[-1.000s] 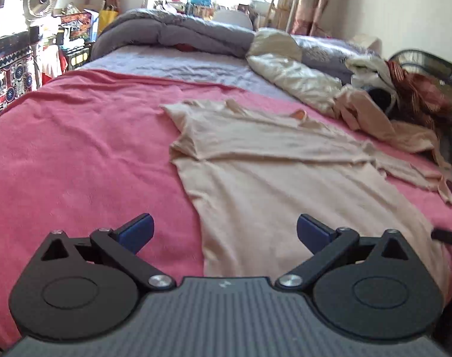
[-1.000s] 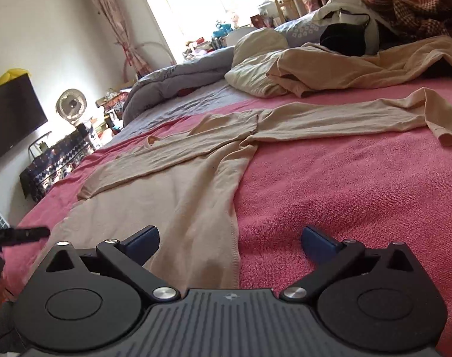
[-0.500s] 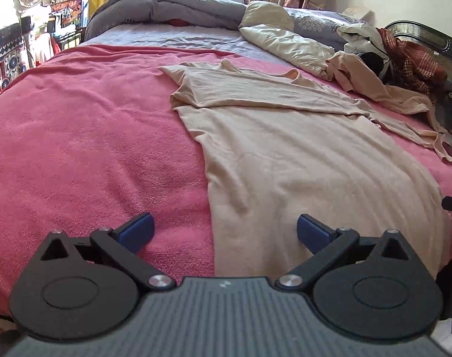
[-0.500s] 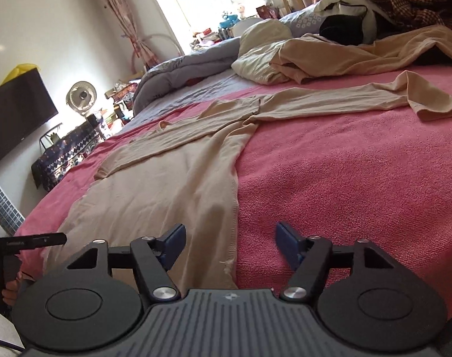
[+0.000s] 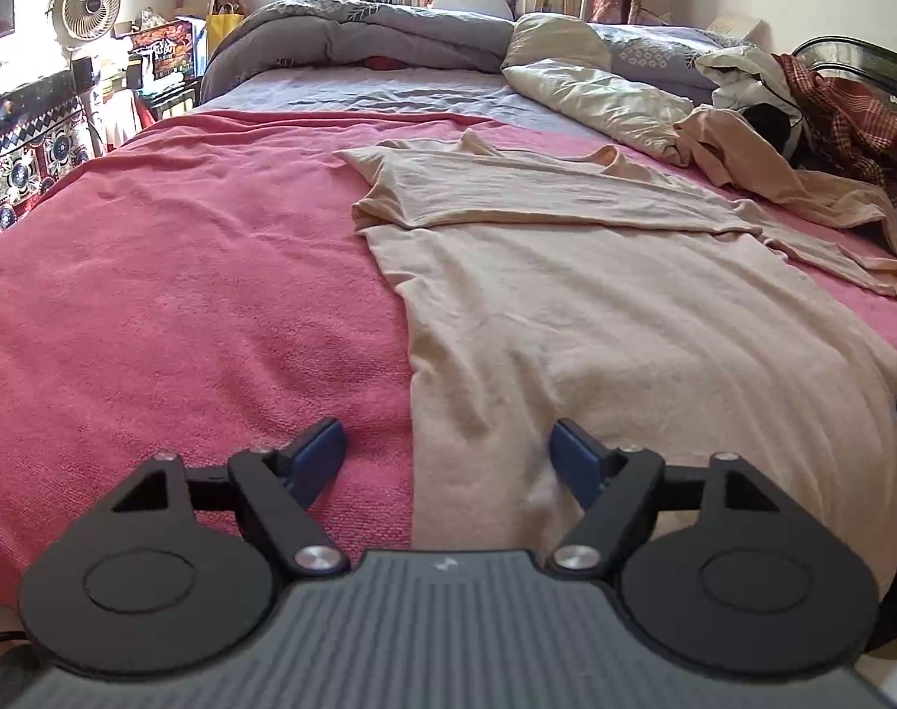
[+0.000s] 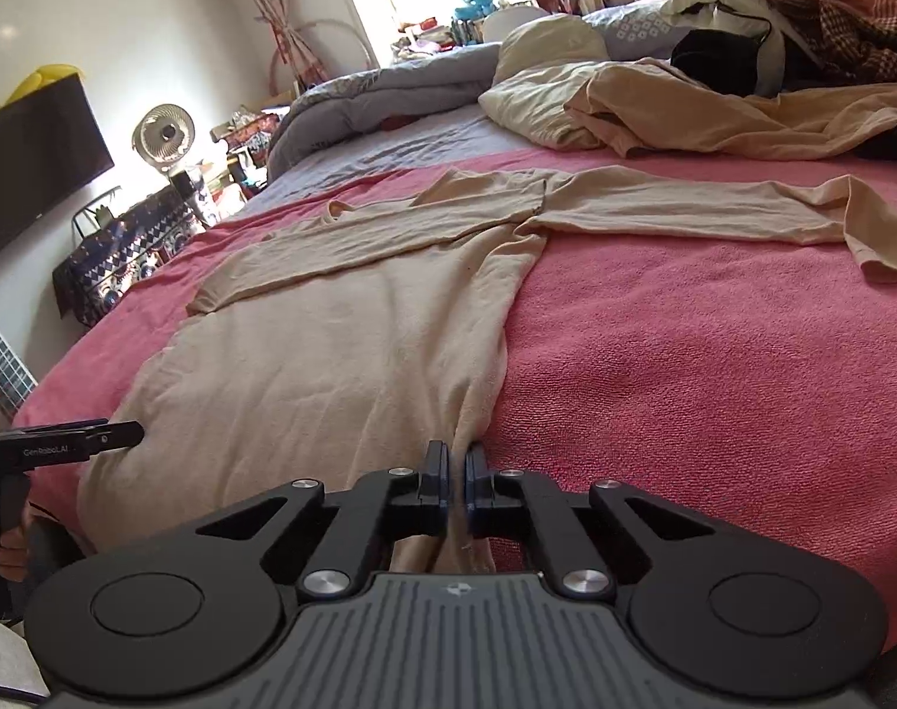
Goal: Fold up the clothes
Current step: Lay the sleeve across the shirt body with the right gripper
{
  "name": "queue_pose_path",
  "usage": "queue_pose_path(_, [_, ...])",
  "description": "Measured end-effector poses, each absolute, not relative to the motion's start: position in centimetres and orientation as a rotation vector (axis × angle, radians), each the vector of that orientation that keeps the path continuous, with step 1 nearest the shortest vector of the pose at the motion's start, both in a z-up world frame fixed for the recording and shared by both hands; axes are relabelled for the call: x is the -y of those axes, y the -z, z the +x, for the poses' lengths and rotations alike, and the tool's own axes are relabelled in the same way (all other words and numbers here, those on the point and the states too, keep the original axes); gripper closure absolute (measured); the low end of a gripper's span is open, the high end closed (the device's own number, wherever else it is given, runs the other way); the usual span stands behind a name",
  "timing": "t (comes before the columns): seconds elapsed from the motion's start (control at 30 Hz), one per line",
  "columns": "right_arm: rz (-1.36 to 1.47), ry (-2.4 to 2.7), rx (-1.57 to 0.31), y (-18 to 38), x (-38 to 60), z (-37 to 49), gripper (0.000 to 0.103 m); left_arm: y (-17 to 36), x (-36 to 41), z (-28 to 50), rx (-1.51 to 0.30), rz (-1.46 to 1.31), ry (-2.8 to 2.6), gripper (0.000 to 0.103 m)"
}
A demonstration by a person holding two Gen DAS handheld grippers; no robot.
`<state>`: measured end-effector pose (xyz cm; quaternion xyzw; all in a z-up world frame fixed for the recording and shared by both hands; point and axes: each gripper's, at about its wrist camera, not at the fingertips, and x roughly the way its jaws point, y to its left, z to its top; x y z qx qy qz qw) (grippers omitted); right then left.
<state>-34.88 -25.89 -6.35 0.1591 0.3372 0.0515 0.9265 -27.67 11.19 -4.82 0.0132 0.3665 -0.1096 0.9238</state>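
While the beige long-sleeved top [image 5: 613, 319] lies spread flat on the pink blanket [image 5: 170, 295], the right gripper [image 6: 455, 487] is clenched on the hem at its near right corner, cloth bunched between the blue pads. The left gripper [image 5: 448, 455] hangs released, fingers wide, straddling the garment's near left edge. One sleeve [image 6: 702, 212] trails out right.
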Motion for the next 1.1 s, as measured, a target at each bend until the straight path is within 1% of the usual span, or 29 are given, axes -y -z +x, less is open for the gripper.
queue_pose_path(0.13, [0.333,-0.057,-0.692,5.6,26.6,-35.6,0.097,4.9,-10.8,-27.6,-0.761,0.067,0.204,0.022])
queue_pose_path(0.27, [0.339,-0.008,-0.692,4.8,27.4,-36.2,0.099,4.9,-11.0,-27.5,-0.767,0.079,0.201,0.021])
queue_pose_path(0.4, [0.298,0.047,-0.761,6.5,29.0,-36.8,0.099,4.8,-11.0,-27.5,-0.769,0.106,0.197,0.020])
queue_pose_path(0.47, [0.328,-0.002,-0.764,6.7,29.8,-37.7,0.098,4.7,-11.2,-27.5,-0.775,0.115,0.182,0.014])
queue_pose_path(0.53, [0.326,-0.063,-0.768,6.7,30.0,-38.6,0.091,4.7,-11.7,-27.4,-0.781,0.104,0.178,0.012])
queue_pose_path(0.57, [0.304,-0.088,-0.780,6.7,29.8,-38.8,0.090,4.8,-11.9,-27.4,-0.781,0.098,0.180,0.011])
queue_pose_path(0.6, [0.279,-0.111,-0.792,6.7,29.6,-38.9,0.087,4.8,-11.9,-27.4,-0.780,0.099,0.179,0.011])
queue_pose_path(0.63, [0.260,-0.133,-0.802,6.8,29.2,-38.9,0.081,4.8,-11.9,-27.4,-0.780,0.101,0.177,0.010])
queue_pose_path(0.67, [0.241,-0.155,-0.812,6.8,28.8,-38.9,0.078,4.9,-11.8,-27.4,-0.779,0.107,0.174,0.010])
queue_pose_path(0.77, [0.191,-0.223,-0.825,7.0,27.4,-38.8,0.063,4.9,-11.7,-27.4,-0.777,0.112,0.170,0.009])
queue_pose_path(0.8, [0.176,-0.241,-0.826,7.0,27.0,-38.7,0.054,5.0,-11.8,-27.4,-0.777,0.108,0.171,0.009])
queue_pose_path(0.83, [0.154,-0.239,-0.822,7.1,26.5,-38.7,0.050,5.0,-11.9,-27.4,-0.777,0.105,0.172,0.009])
queue_pose_path(0.9, [0.124,-0.205,-0.830,7.6,25.9,-38.3,0.052,5.0,-12.0,-27.5,-0.775,0.106,0.174,0.009])
queue_pose_path(0.97, [0.107,-0.178,-0.843,7.8,25.4,-38.2,0.065,5.1,-12.0,-27.5,-0.774,0.107,0.174,0.009])
queue_pose_path(1.0, [0.096,-0.169,-0.849,7.8,25.2,-38.3,0.090,5.1,-12.0,-27.5,-0.773,0.108,0.173,0.008])
queue_pose_path(1.03, [0.086,-0.159,-0.855,7.8,25.0,-38.4,0.096,5.1,-12.0,-27.5,-0.772,0.109,0.173,0.007])
queue_pose_path(1.1, [0.064,-0.141,-0.867,7.8,24.5,-38.6,0.098,5.2,-12.1,-27.4,-0.771,0.107,0.170,0.006])
